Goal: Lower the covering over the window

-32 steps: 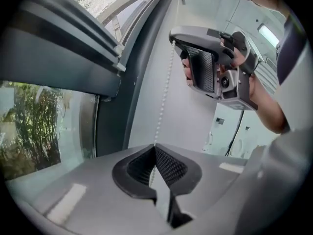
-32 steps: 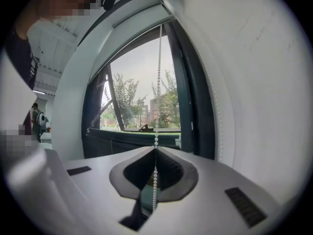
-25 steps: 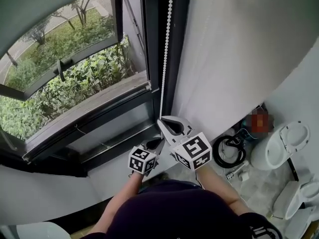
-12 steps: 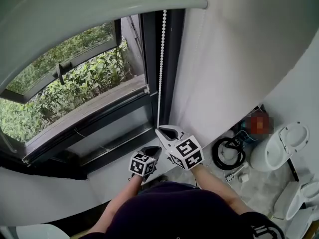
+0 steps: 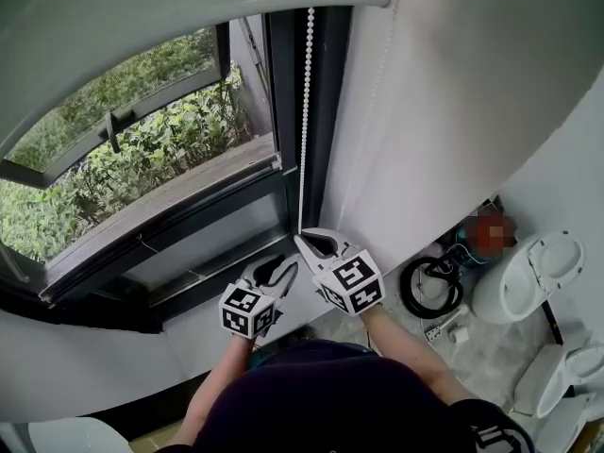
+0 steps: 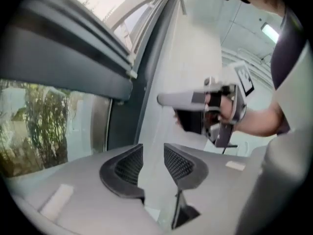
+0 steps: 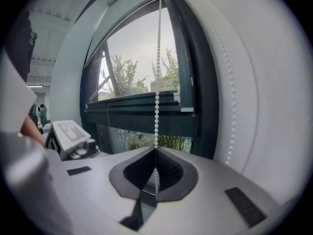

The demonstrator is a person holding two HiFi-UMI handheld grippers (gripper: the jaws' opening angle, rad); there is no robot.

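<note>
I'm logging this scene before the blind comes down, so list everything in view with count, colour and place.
window: one, dark frame, left of the white wall
roller blind: one, pale grey, partly down over the window top
bead chain: one, white, hanging by the frame's right post
plants: many, green, outside the window
cable coil: one, black, floor at right
sanitary fixtures: two, white, floor far right
left gripper: one, grey, jaws just been opening, nothing between
right gripper: one, grey, shut on the bead chain

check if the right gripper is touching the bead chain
Touching. The right gripper view shows the right gripper with its jaws closed on the bead chain, which runs straight up from between the pads.
</note>
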